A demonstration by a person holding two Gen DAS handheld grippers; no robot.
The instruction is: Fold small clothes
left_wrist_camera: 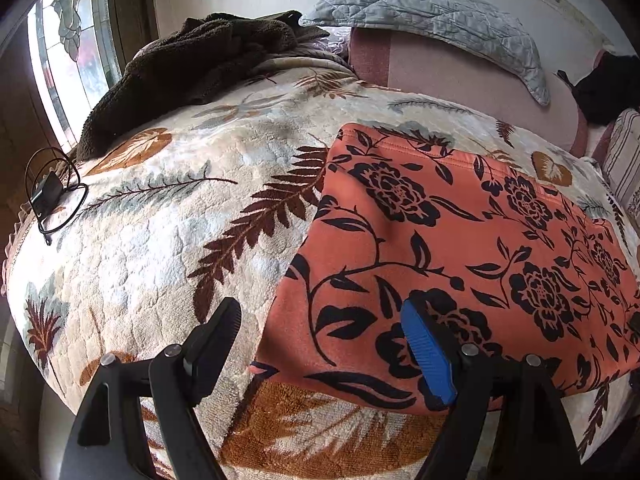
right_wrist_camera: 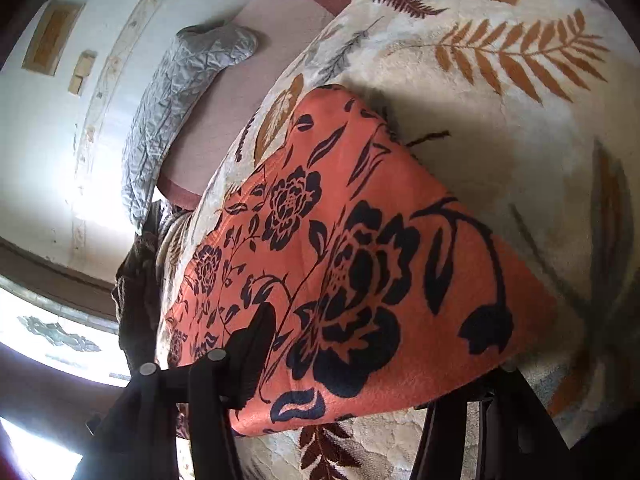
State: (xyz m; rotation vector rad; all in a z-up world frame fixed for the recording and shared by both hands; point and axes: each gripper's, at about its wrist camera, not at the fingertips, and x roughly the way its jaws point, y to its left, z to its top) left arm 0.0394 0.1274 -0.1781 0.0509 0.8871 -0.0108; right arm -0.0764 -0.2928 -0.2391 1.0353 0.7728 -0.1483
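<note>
— Leaf-print blanket [left_wrist_camera: 168, 240] covers the bed; a brown throw [left_wrist_camera: 192, 64] and grey pillow [left_wrist_camera: 432, 20] sit at the far side, a charger [left_wrist_camera: 46, 196] off to the left.

— And the garment?

— Orange floral cloth [left_wrist_camera: 460, 240] lies flat on the blanket as a neat rectangle, edges fairly straight.

— So how far along?

— Looks folded at least once, I'd judge. Perhaps one more fold to halve it, or it's nearly done.

— Left hand-held gripper [left_wrist_camera: 332, 340]?

— Spread wide, holding nothing: one finger over blanket, the blue-padded one over the cloth's near corner.

— Right hand-held gripper [right_wrist_camera: 380, 364]?

— One finger shows above the cloth; the other is hidden beneath the edge. Seems spread around the near edge, but pinching or not, I cannot tell.
</note>
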